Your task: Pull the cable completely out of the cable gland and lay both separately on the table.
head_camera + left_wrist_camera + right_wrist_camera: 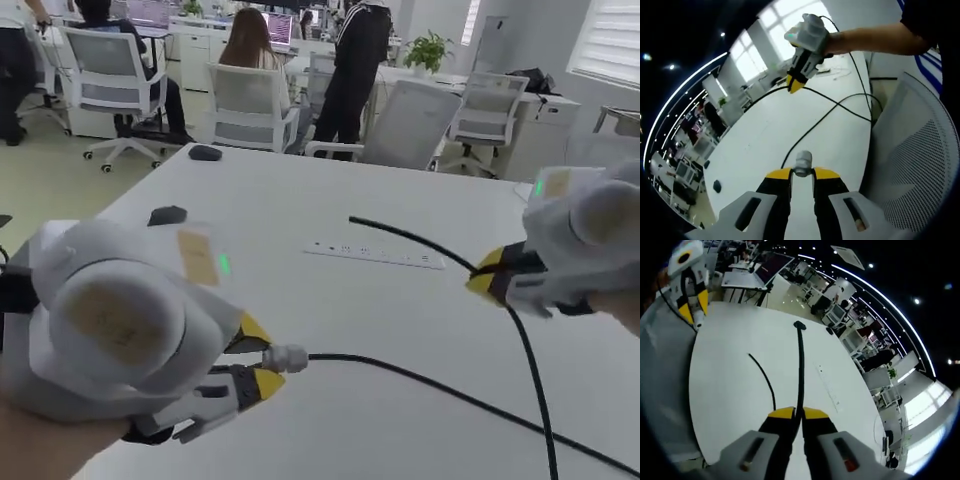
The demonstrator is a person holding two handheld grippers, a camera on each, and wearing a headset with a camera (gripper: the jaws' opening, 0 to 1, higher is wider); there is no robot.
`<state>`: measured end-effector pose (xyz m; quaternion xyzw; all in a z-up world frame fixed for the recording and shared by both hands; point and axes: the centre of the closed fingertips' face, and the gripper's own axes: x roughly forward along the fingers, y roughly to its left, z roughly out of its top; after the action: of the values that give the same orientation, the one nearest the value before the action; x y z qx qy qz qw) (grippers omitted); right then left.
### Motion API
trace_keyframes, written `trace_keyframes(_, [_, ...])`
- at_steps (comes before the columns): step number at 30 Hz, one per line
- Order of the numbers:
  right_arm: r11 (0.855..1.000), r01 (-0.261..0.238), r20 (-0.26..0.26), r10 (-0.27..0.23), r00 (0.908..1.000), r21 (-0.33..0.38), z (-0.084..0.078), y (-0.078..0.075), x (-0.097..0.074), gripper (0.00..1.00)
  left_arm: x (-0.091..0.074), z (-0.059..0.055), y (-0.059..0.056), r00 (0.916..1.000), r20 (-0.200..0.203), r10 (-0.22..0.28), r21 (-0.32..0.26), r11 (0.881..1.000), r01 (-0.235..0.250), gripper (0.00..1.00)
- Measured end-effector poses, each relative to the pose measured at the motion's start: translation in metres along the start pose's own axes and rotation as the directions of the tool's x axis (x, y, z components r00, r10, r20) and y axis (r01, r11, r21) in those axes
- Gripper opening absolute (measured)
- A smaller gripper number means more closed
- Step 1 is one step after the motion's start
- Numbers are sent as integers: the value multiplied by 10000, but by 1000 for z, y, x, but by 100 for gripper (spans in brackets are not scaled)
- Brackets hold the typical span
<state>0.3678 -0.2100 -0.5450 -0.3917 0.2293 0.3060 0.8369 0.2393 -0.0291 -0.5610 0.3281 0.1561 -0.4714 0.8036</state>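
Note:
My left gripper [268,357] is at the lower left, shut on the small grey-white cable gland [286,358], which pokes out past the yellow tips [802,162]. The black cable [420,378] leaves the gland and runs right across the white table [300,200]. My right gripper [482,274] hovers at the right, shut on another stretch of the cable [420,240], whose free end [352,219] points left. In the right gripper view the cable [800,370] rises straight from the shut jaws. The left gripper view catches the right gripper [799,84] on the cable above the table.
A white power strip [375,254] lies mid-table. A dark mouse [204,152] and a small black object [167,215] sit toward the far left. Office chairs [410,125] and several people stand beyond the table's far edge. A mesh chair [920,165] is close by.

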Motion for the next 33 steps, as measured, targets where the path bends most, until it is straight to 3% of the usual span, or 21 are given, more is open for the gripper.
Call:
trace_keyframes(1, [9970, -122, 399, 92, 9992, 766, 1, -11, 9, 3, 3, 3, -4, 9998, 139, -105, -20, 9999, 106, 16])
trace_keyframes(4, [9805, -95, 500, -3, 9988, 1961, -15, -40, 33, 3, 10, 6, -14, 9984, 284, -479, -361, 9981, 489, 16])
trace_keyframes(8, [9422, -71, 218, -2, 9998, 3350, -57, -66, 74, 3, 22, 9, -26, 9930, 497, -1071, -683, 9915, 1104, 17])
trace_keyframes(9, [9261, 167, -147, -120, 9998, 3770, -76, -75, 85, 3, 25, 10, -30, 9888, 586, -1371, -811, 9866, 1416, 17])
trace_keyframes(10, [9157, 305, -408, -155, 9990, 4006, -90, -80, 94, 3, 28, 11, -33, 9854, 624, -1586, -901, 9824, 1638, 17])
trace_keyframes(13, [9075, 753, -1074, -336, 9937, 4132, -128, -97, 121, 3, 36, 11, -38, 9766, 643, -2054, -910, 9733, 2107, 17])
trace_keyframes(17, [8782, 1165, -1716, -399, 9844, 4638, -165, -114, 145, 3, 43, 13, -45, 9608, 618, -2702, -869, 9575, 2749, 17])
trace_keyframes(18, [8666, 1367, -1834, -533, 9816, 4799, -174, -120, 149, 3, 45, 13, -48, 9538, 612, -2942, -919, 9499, 2989, 17])
trace_keyframes(22, [8086, 2145, -2118, -1140, 9706, 5479, -194, -143, 156, 4, 54, 13, -51, 9404, 738, -3320, -1076, 9348, 3385, 17])
trace_keyframes(23, [8078, 2280, -2234, -1226, 9670, 5435, -198, -146, 156, 4, 56, 13, -52, 9362, 863, -3407, -1180, 9296, 3492, 17])
trace_keyframes(24, [8102, 2391, -2467, -1209, 9615, 5351, -204, -148, 157, 4, 60, 14, -55, 9266, 1029, -3616, -1407, 9169, 3735, 17])
trace_keyframes(25, [8122, 2512, -2722, -1189, 9549, 5266, -210, -149, 157, 6, 63, 13, -60, 9131, 1109, -3924, -1706, 8976, 4064, 17])
trace_keyframes(26, [8194, 2582, -2845, -1219, 9509, 5118, -212, -150, 156, 8, 67, 9, -68, 8943, 860, -4391, -1516, 8814, 4473, 17])
trace_keyframes(27, [8243, 2537, -2835, -1187, 9516, 5062, -213, -149, 157, 12, 72, 9, -67, 8984, 823, -4313, -1248, 8899, 4387, 17])
trace_keyframes(28, [8396, 2297, -2840, -946, 9542, 4922, -213, -144, 158, 17, 78, 6, -71, 8900, 729, -4501, -1077, 8836, 4557, 17])
trace_keyframes(29, [8492, 2019, -2814, -660, 9573, 4879, -212, -137, 159, 22, 80, 2, -76, 8755, 568, -4798, -1109, 8685, 4832, 17])
trace_keyframes(31, [8420, 1925, -2765, -540, 9595, 5039, -207, -130, 155, 26, 91, -2, -80, 8668, 602, -4950, -905, 8621, 4986, 17])
trace_keyframes(33, [8465, 1321, -2163, -205, 9761, 5158, -189, -117, 152, 26, 103, -8, -83, 8605, 645, -5053, -985, 8549, 5093, 17])
